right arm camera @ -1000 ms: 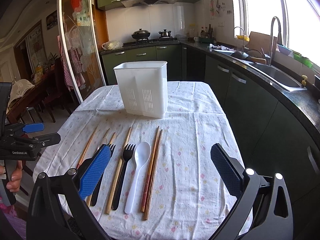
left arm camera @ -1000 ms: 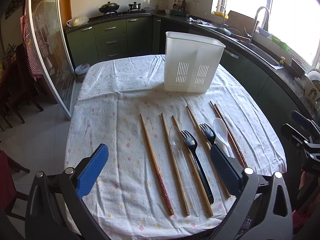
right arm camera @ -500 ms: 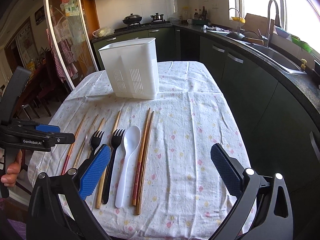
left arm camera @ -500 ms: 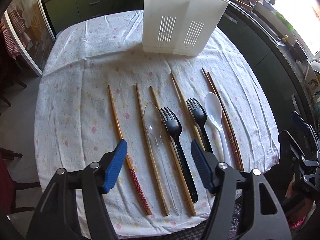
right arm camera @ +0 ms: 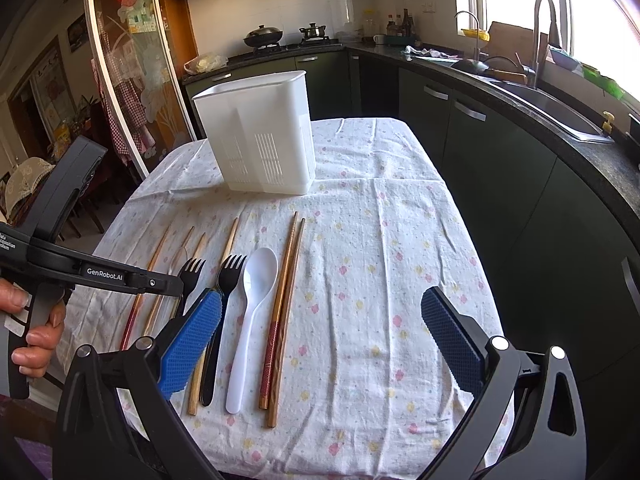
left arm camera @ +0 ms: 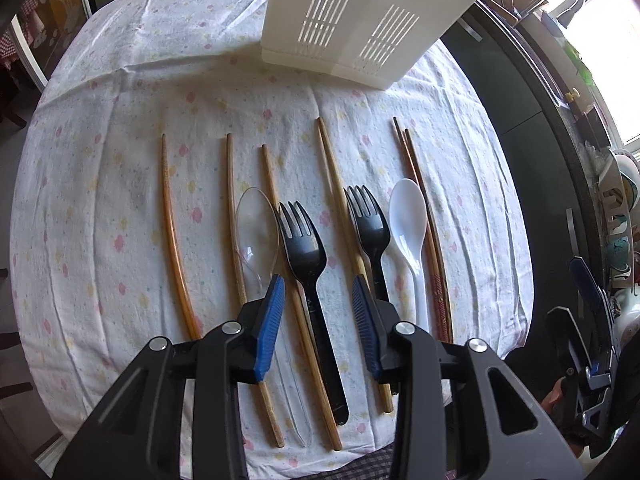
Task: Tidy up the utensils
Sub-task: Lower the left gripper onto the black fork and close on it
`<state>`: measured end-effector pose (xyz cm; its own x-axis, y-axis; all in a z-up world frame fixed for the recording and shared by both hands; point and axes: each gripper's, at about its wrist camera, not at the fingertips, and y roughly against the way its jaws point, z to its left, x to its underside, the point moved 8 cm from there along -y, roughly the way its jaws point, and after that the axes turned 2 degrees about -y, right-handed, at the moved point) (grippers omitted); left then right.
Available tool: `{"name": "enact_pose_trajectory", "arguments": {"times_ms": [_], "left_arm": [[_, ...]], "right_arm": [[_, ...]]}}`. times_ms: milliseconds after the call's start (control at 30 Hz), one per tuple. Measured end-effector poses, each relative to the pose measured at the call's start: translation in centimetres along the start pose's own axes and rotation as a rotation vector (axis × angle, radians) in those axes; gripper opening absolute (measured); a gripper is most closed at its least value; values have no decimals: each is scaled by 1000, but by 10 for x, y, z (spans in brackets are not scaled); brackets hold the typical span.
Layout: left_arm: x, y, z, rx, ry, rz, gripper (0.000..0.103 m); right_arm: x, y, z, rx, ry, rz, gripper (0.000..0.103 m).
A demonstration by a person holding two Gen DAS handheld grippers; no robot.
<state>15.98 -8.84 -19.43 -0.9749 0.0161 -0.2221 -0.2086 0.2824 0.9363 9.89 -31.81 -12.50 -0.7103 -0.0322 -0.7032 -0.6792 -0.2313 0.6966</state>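
Note:
On the flowered tablecloth [left arm camera: 100,208] lies a row of utensils: several wooden chopsticks, a clear spoon [left arm camera: 256,228], two black forks [left arm camera: 304,248] [left arm camera: 370,228] and a white spoon [left arm camera: 408,220]. A white slotted utensil holder [left arm camera: 372,20] stands behind them, upright and empty as far as the right wrist view shows [right arm camera: 260,136]. My left gripper [left arm camera: 317,284] points steeply down over the left black fork. Its jaws are closing, with the fork's handle and a chopstick between them, and the pads are still apart from both. My right gripper [right arm camera: 320,300] hangs open over the cloth right of the row, with nothing between its fingers.
The table's near edge runs just under both grippers. Dark green cabinets and a counter with a sink [right arm camera: 560,112] line the right side. A glass sliding door [right arm camera: 132,80] stands at the left. A hand [right arm camera: 32,332] holds the left gripper's handle.
My left gripper came forward and down over the utensil row, tilted to point more steeply down, and its jaws narrowed from wide open. The right gripper stayed nearly still and open.

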Motion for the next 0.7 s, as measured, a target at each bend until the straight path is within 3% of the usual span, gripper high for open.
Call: {"name": "enact_pose_trajectory", "arguments": {"times_ms": [500,633,700], "left_arm": [[-11,-17,-3,43,15,21,32],[-11,-20,-7,58,2,31,7],[-11,-23,-9,65,-2,37,5]], "right_arm": [[0,-2,-1,1,1,-2,99],[2,-6,0,-2,4,11,99],[3,-9,2,-8,5,17,99]]}}
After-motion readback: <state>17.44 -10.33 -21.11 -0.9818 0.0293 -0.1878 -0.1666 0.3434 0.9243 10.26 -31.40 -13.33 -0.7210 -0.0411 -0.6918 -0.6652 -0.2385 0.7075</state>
